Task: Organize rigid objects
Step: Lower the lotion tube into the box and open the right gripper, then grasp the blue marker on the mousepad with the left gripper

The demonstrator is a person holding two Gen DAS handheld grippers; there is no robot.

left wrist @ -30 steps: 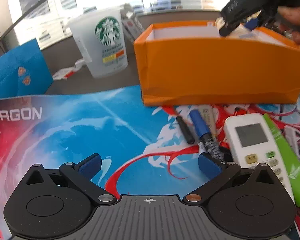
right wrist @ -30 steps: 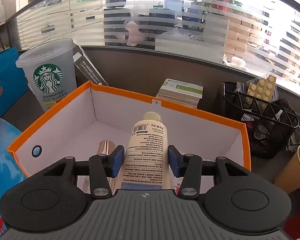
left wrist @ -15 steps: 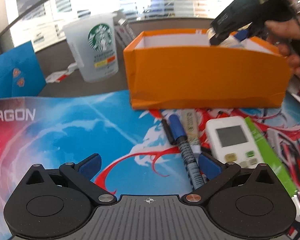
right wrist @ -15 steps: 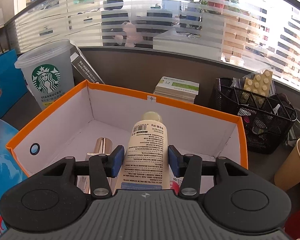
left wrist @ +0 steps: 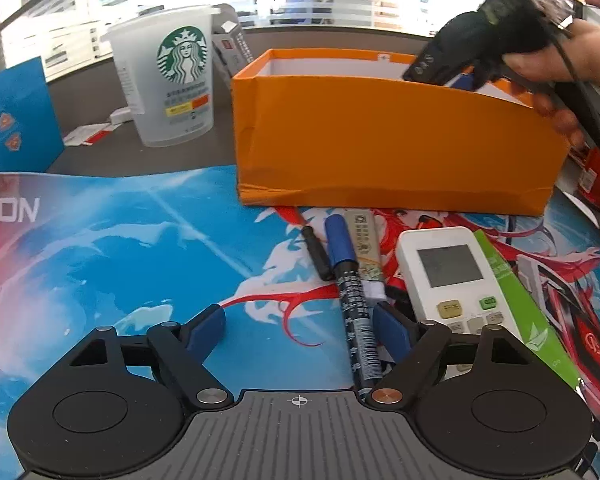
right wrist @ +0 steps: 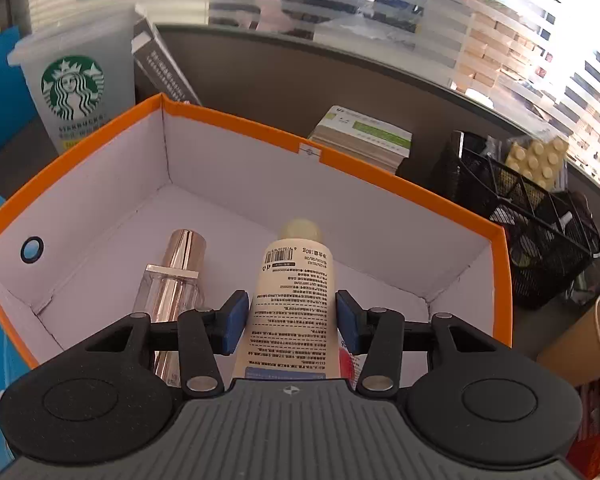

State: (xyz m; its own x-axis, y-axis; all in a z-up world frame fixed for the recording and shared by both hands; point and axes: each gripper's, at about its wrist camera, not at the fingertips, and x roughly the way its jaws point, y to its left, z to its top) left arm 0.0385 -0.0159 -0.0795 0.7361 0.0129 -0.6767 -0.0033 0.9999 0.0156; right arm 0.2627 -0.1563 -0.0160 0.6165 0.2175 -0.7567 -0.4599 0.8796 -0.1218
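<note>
My right gripper is shut on a cream tube with printed text and holds it low inside the orange box, cap pointing away. A rose-gold bottle lies in the box to its left. In the left wrist view the orange box stands behind a blue pen, a black marker, a small printed tube and a white remote on the mat. My left gripper is open, low over the mat, its right finger beside the pen.
A Starbucks cup stands left of the box. A green packet lies right of the remote. A black mesh organizer, a paper cup and a stack of booklets sit behind and right of the box. A blue bag stands far left.
My right gripper has lowered the tube deeper into the box. My left gripper has moved right and forward, so the pen now lies beside its right finger.
</note>
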